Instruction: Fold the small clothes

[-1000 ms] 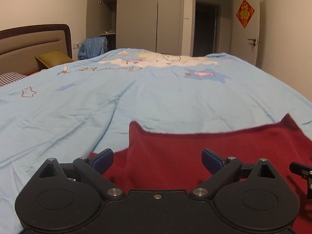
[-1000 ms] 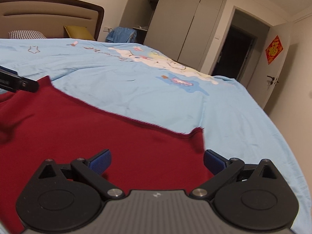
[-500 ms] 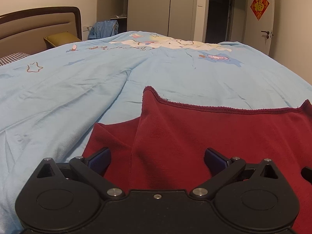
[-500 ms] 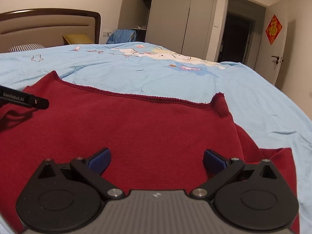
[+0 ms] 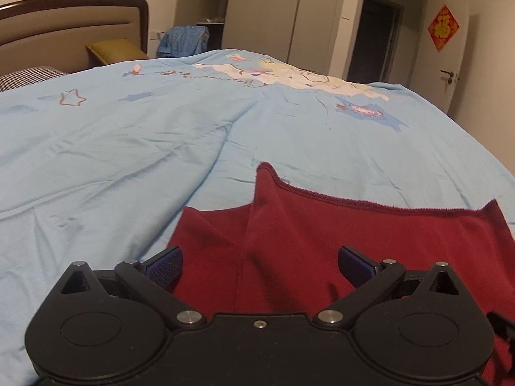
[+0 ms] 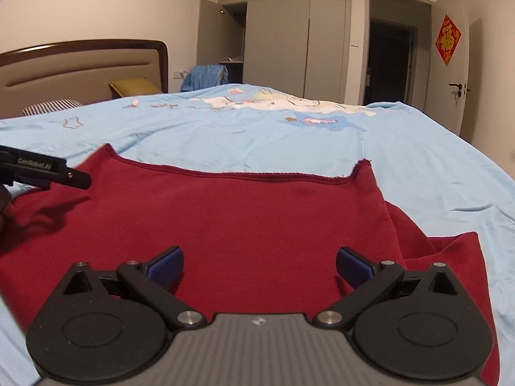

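Observation:
A dark red garment (image 6: 244,222) lies folded on the light blue bedspread (image 6: 244,135), its far hem raised at both corners. It also shows in the left wrist view (image 5: 354,234), with a sleeve part sticking out at the left. My left gripper (image 5: 259,265) is open and empty over the garment's left side; one of its fingers (image 6: 48,170) shows at the left edge of the right wrist view. My right gripper (image 6: 259,263) is open and empty over the garment's middle, with a folded sleeve (image 6: 450,251) to its right.
The bedspread (image 5: 161,135) stretches far ahead. A brown headboard (image 6: 80,67) and pillows (image 6: 132,87) lie at the far left. A wardrobe (image 6: 289,32), a dark doorway (image 6: 389,61) and a white door (image 6: 457,64) stand beyond the bed.
Both grippers stayed open and empty. Both cameras pulled back and tilted up a little, so the garment sits lower in view and more of the bedspread shows.

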Motion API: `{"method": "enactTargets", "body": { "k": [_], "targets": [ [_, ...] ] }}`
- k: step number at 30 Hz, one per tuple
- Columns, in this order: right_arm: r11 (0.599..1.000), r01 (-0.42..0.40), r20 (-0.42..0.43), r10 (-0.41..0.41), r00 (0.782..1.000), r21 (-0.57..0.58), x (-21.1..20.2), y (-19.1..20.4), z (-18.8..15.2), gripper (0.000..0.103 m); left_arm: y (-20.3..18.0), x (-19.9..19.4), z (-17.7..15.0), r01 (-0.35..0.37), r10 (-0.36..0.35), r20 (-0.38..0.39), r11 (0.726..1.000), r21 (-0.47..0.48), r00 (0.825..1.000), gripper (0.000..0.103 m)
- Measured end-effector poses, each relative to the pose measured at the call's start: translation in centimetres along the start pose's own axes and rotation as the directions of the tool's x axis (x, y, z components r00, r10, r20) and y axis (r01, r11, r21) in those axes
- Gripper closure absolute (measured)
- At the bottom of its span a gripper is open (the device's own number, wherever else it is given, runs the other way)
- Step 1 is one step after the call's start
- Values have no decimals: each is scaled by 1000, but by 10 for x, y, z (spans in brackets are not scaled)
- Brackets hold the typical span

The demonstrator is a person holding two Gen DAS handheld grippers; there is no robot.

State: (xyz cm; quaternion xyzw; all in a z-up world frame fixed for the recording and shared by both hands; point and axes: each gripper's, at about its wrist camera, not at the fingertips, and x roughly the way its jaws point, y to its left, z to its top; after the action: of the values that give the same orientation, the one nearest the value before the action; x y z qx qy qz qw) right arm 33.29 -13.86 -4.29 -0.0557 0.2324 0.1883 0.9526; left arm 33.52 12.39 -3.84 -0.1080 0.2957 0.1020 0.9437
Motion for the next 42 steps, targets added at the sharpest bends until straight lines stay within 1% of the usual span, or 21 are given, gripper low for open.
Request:
{"method": "enactTargets", "body": {
  "k": [3, 6, 11, 16, 20, 24, 27, 30, 33, 35, 39, 42],
  "targets": [
    [1000, -29, 9, 29, 1000, -9, -11, 15, 0, 0, 0, -17, 4, -27, 27, 10, 1000, -1, 1000, 1],
    [998, -66, 19, 66, 998, -2, -20, 31, -1, 0, 1, -33, 6, -38, 38, 22, 999, -1, 999, 1],
    [996, -85, 19, 85, 996, 36, -30, 53, -6, 0, 3, -54, 6, -45, 45, 27, 999, -6, 999, 1],
    [992, -60, 7, 59, 998, 112, -34, 61, -17, 0, 4, -67, 0, -51, 51, 21, 999, 1, 998, 1],
    [990, -46, -3, 47, 999, 130, -34, 60, -23, 0, 7, -74, -7, -59, 59, 12, 998, -4, 998, 1],
    [994, -35, -26, 38, 999, 99, -29, 63, -29, 0, 18, -84, -21, -67, 67, 3, 997, -44, 998, 1],
    [997, -18, -15, 19, 1000, 80, -29, 67, -33, 0, 31, -90, -34, -76, 75, -15, 992, -102, 997, 1],
    [998, -8, 9, 7, 1000, 70, -30, 69, -39, 0, 44, -97, -49, -74, 68, -46, 985, -157, 997, 1],
    [998, -6, 34, 3, 999, 70, -31, 69, -44, 0, 51, -104, -63, -55, 44, -63, 979, -197, 997, 1],
    [998, -5, 43, 2, 999, 71, -31, 69, -46, 0, 53, -106, -71, -19, 4, -70, 976, -219, 998, 1],
    [997, -6, 48, 3, 999, 72, -32, 70, -47, 0, 50, -105, -76, 45, -63, -74, 975, -216, 995, 1],
    [997, -6, 51, 3, 999, 73, -32, 70, -47, 0, 45, -101, -75, 103, -122, -77, 972, -211, 990, 1]
  ]
}}
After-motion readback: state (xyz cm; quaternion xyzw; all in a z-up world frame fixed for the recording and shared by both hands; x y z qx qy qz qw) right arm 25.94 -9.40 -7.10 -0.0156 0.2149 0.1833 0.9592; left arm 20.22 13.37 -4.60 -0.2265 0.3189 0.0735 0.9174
